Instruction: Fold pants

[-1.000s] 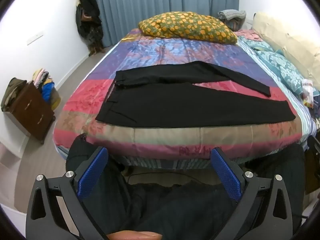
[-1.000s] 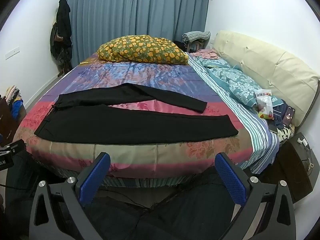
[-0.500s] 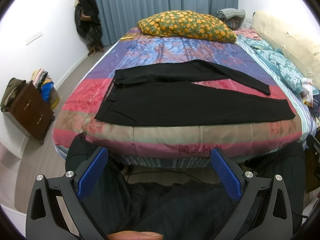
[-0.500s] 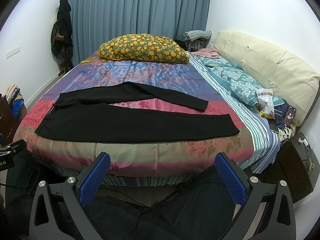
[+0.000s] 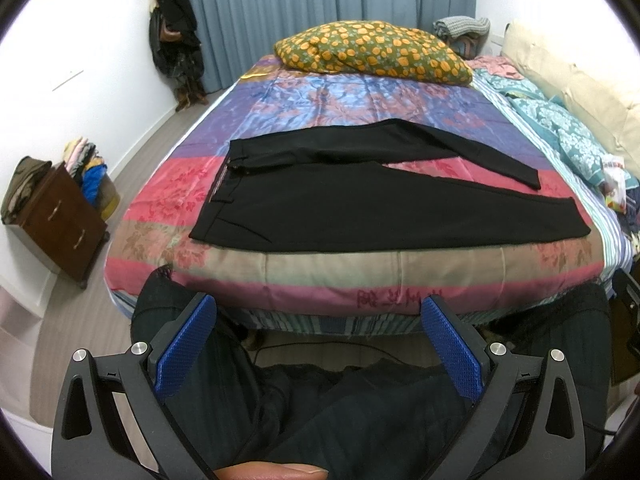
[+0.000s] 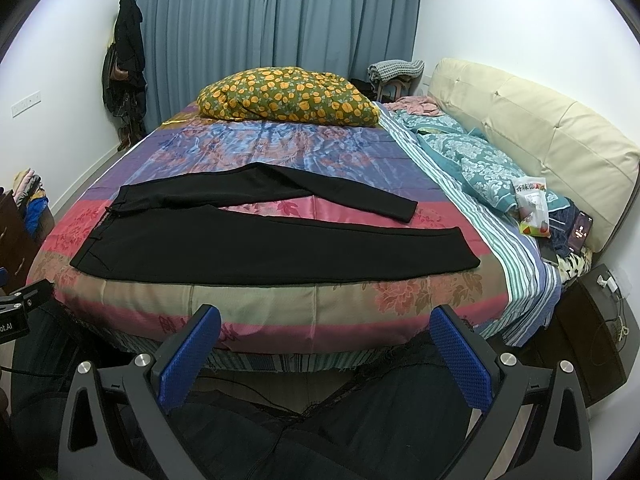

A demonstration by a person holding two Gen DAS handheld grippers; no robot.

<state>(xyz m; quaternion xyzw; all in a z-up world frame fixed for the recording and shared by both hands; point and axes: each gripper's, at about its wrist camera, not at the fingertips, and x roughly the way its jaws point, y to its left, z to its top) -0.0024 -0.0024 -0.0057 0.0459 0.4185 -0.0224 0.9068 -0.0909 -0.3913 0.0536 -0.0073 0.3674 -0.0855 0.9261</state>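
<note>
Black pants lie spread flat on a bed while we hold both grippers back from its near edge.

Nearest us, the left gripper [image 5: 318, 344] and right gripper [image 6: 326, 354] are spread wide, grasping nothing, above our dark-clothed lap. Beyond them, the pants [image 6: 240, 248] lie across the bed's [image 6: 248, 304] colourful quilt, waistband to the left, legs splayed apart toward the right. Farther back rests a flowered yellow pillow [image 6: 288, 96], with blue curtains [image 6: 276, 20] behind.

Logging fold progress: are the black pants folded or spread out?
Spread out: the black pants lie flat on the bed, legs apart in a V.
</note>
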